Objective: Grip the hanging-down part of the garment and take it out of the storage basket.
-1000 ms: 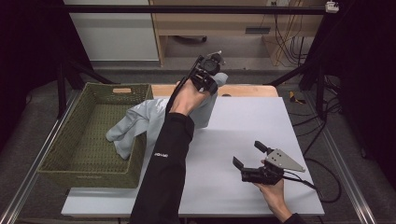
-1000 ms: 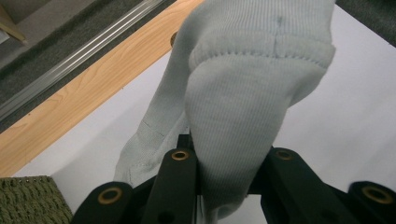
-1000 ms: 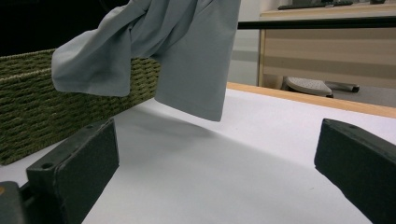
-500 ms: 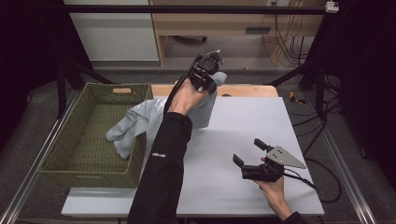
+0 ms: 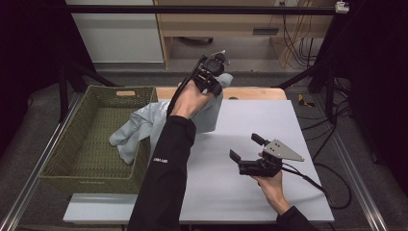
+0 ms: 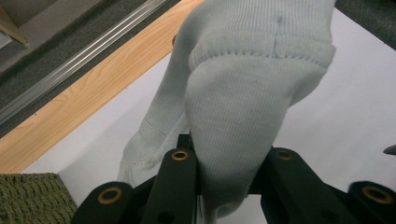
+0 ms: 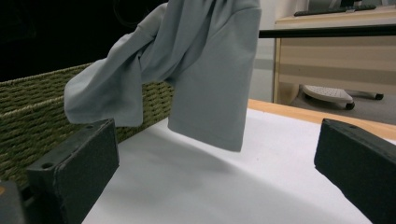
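Little has moved since the earlier frames: the left gripper [image 5: 211, 73] stays raised over the far edge of the worktop [image 5: 288, 125], and the right gripper [image 5: 250, 154] has shifted only slightly, its jaws now pointing a little more toward the basket. At the left gripper, the jaws are clenched on a fold of the pale grey garment [image 5: 154, 126]; in the left gripper view the ribbed knit cloth [image 6: 243, 93] bulges up between the two black jaws and fills the space just ahead of them. From that grip the garment hangs down below and behind the gripper, toward the person's sleeve [image 5: 166, 178], and one part drapes over the near wall of the woven green basket [image 5: 72, 144], which sits to the left gripper's left side. In the left gripper view a corner of the basket [image 6: 32, 198] shows beside the left jaw, and the wooden strip [image 6: 93, 88] along the worktop's edge runs past the cloth. The right gripper rests low over the worktop, well apart from the left one, with its jaws spread wide and nothing between them. Ahead of the right gripper, the garment [image 7: 205, 70] hangs with its lower hem just clear of the white surface, and the basket [image 7: 28, 116] stands beyond the left jaw. A grey three-cornered plate [image 5: 284, 150] tops the right gripper.
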A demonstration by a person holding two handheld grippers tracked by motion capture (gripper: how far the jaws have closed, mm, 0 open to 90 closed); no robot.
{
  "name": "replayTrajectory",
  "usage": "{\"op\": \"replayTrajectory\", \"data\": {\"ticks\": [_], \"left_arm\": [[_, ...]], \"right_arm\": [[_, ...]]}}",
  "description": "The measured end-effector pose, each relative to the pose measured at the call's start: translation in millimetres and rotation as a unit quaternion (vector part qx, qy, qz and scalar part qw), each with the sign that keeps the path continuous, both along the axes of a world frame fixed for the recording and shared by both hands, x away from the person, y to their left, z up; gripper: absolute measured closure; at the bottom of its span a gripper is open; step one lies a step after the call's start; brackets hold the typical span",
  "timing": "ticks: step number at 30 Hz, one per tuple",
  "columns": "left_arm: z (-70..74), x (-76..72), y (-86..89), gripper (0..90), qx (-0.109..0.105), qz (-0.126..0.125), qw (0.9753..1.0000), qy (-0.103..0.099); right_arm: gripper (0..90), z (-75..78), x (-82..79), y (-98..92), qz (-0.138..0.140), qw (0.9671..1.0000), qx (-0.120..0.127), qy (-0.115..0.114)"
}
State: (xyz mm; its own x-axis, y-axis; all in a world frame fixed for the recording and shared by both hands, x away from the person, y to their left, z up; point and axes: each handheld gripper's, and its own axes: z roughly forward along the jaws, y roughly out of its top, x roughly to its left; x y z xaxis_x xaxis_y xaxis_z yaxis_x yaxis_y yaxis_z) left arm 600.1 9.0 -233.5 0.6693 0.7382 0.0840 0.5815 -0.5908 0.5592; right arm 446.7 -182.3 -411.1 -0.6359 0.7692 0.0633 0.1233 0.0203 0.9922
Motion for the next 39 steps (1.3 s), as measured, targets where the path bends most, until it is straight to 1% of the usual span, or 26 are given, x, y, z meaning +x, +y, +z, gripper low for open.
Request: {"op": "replayTrajectory", "data": {"ticks": [1,2,4,5,6,7,8,9,11,12,13,17,19,20,21,23,28,29,31,32,33,34,35,36,37,39], "left_arm": [[0.5,-0.3,0.6,78.0,0.000,0.000,1.0000,0.000],[0.9,-0.3,1.2,78.0,0.000,-0.001,1.0000,0.000],[1.0,-0.4,1.5,78.0,-0.002,0.000,1.0000,-0.001],[1.4,-0.7,2.0,78.0,-0.002,-0.001,1.0000,-0.002],[1.5,-0.9,2.2,78.0,-0.002,-0.001,1.0000,-0.002],[1.5,-0.9,2.2,78.0,-0.002,-0.001,1.0000,-0.002],[1.5,-1.0,2.4,78.0,-0.003,0.000,1.0000,-0.001],[1.5,-1.1,2.5,78.0,-0.002,0.000,1.0000,-0.001],[1.5,-1.3,2.7,78.0,-0.002,-0.001,1.0000,-0.001],[1.4,-1.1,2.8,78.0,-0.002,-0.001,1.0000,0.000],[1.4,-1.0,2.9,78.0,-0.001,-0.001,1.0000,-0.001],[1.2,-0.7,3.1,78.0,0.000,-0.001,1.0000,0.000],[2.1,-1.1,4.0,78.0,0.002,-0.003,1.0000,-0.001],[2.5,-1.3,4.2,78.0,0.000,-0.002,1.0000,-0.001],[2.8,-1.4,4.3,78.0,0.001,-0.002,1.0000,-0.002],[3.6,-1.6,4.9,78.0,0.002,-0.003,1.0000,-0.001],[4.2,-2.1,5.1,77.9,0.003,-0.003,1.0000,-0.002],[4.6,-2.1,5.2,77.9,0.004,-0.003,1.0000,-0.002],[4.6,-2.2,5.0,78.0,0.003,-0.002,1.0000,-0.002],[4.7,-2.2,4.9,78.0,0.002,-0.002,1.0000,-0.003],[4.6,-2.2,4.6,78.0,0.004,-0.002,1.0000,-0.003],[4.6,-2.2,4.6,78.0,0.004,-0.002,1.0000,-0.003],[4.6,-2.1,4.5,78.0,0.007,-0.004,1.0000,-0.001],[4.5,-2.1,4.2,78.0,0.008,-0.005,1.0000,-0.001],[4.4,-2.1,4.1,78.0,0.008,-0.005,1.0000,-0.001],[4.2,-1.9,4.0,77.9,0.010,-0.006,0.9999,0.000]], "right_arm": [[0.4,2.0,0.7,4.2,0.002,0.9999,0.014,0.007],[0.4,3.3,2.9,6.9,0.003,0.9999,0.013,0.001],[0.4,6.1,5.6,13.1,0.004,0.9999,0.012,0.005],[0.4,6.4,8.0,15.1,0.006,1.0000,0.007,-0.002],[0.4,7.3,9.9,17.5,0.007,1.0000,0.002,-0.002],[0.4,8.5,10.8,21.9,0.008,0.9999,0.012,0.004],[0.4,8.7,12.7,24.5,0.009,0.9999,0.006,0.001],[0.4,8.9,14.6,27.9,0.013,0.9999,0.008,-0.002],[0.5,9.2,17.6,34.6,0.015,0.9999,0.002,0.002],[0.4,9.6,18.2,38.8,0.016,0.9998,0.007,0.010],[0.4,9.3,20.5,41.7,0.018,0.9998,0.001,0.007],[0.4,9.9,25.9,51.4,0.026,0.9996,-0.001,0.005],[0.4,11.3,30.3,60.5,0.027,0.9995,-0.002,0.012],[0.5,11.0,32.6,62.3,0.031,0.9995,-0.007,0.004],[0.6,11.4,33.8,65.6,0.031,0.9995,0.000,0.007],[0.8,12.3,36.1,70.1,0.033,0.9994,-0.001,0.012],[1.0,13.7,42.3,78.1,0.034,0.9994,-0.002,0.009],[1.2,15.3,44.1,83.7,0.035,0.9992,0.009,0.020],[1.2,15.9,44.6,85.6,0.032,0.9991,0.011,0.025],[1.2,15.9,46.0,88.0,0.035,0.9991,0.011,0.020],[1.2,15.3,49.6,89.9,0.035,0.9993,-0.011,0.009],[1.2,15.3,49.6,89.9,0.035,0.9993,-0.011,0.009],[1.2,15.5,51.7,95.2,0.035,0.9993,-0.004,0.013],[1.3,15.0,54.0,96.4,0.032,0.9994,-0.013,0.007],[1.3,15.5,54.5,99.8,0.028,0.9994,-0.005,0.018],[1.4,15.3,57.7,102.9,0.031,0.9993,-0.007,0.020]]}}
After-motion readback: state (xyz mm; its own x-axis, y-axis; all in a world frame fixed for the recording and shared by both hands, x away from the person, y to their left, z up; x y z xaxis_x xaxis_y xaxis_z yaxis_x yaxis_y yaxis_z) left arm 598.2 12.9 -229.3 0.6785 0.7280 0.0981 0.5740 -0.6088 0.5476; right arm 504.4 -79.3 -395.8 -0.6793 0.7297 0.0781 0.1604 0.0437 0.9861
